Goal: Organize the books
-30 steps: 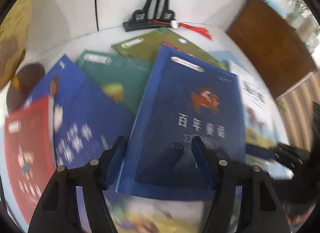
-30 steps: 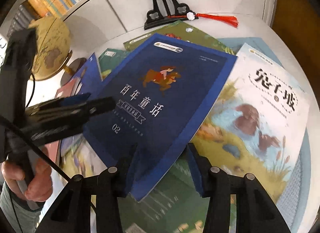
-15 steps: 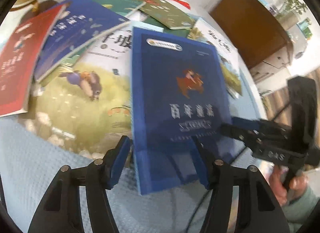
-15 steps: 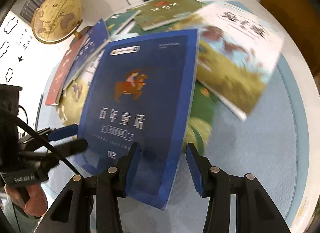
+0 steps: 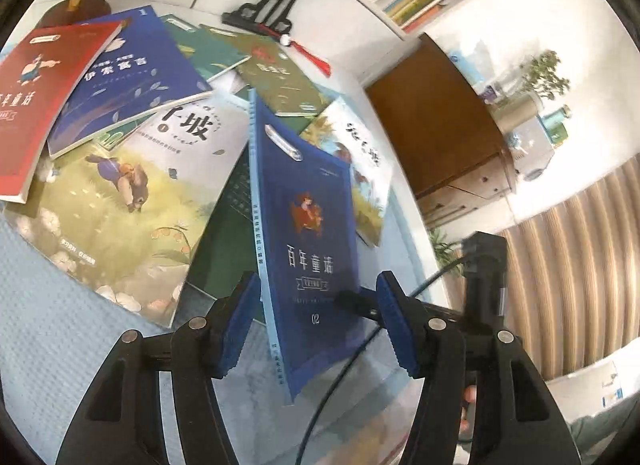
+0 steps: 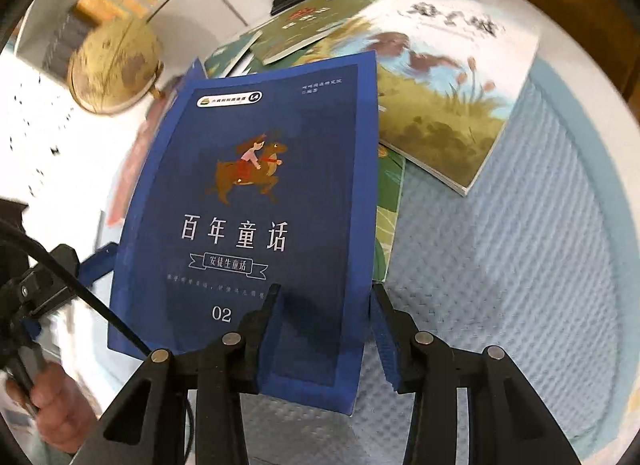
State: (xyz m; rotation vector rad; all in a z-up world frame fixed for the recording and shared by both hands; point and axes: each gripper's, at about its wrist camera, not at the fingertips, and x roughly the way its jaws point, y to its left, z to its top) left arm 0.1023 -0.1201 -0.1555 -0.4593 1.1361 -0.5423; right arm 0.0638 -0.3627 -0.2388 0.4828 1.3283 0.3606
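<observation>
A dark blue book (image 6: 256,193) with a rider on its cover is lifted off the pile above the light blue mat (image 6: 520,265). My right gripper (image 6: 324,325) grips its near right corner, one finger on the cover and the other behind the edge, and its jaws are closing. In the left wrist view the same blue book (image 5: 308,233) stands tilted on edge between the fingers of my left gripper (image 5: 318,321). That gripper is open, with a gap to the right pad. The right gripper's fingertip (image 5: 352,301) rests on the cover.
Several books lie in a loose pile: a red one (image 5: 36,97), a second blue one (image 5: 120,77), a rabbit picture book (image 5: 120,193), a green one (image 5: 280,77). A globe (image 6: 116,65) and a black stand (image 5: 272,13) sit behind. A brown cabinet (image 5: 432,113) is to the right.
The blue book has come off the pile toward me and out over the mat, held by the right gripper. It now stands tilted on edge in the left view. Both grippers moved with it.
</observation>
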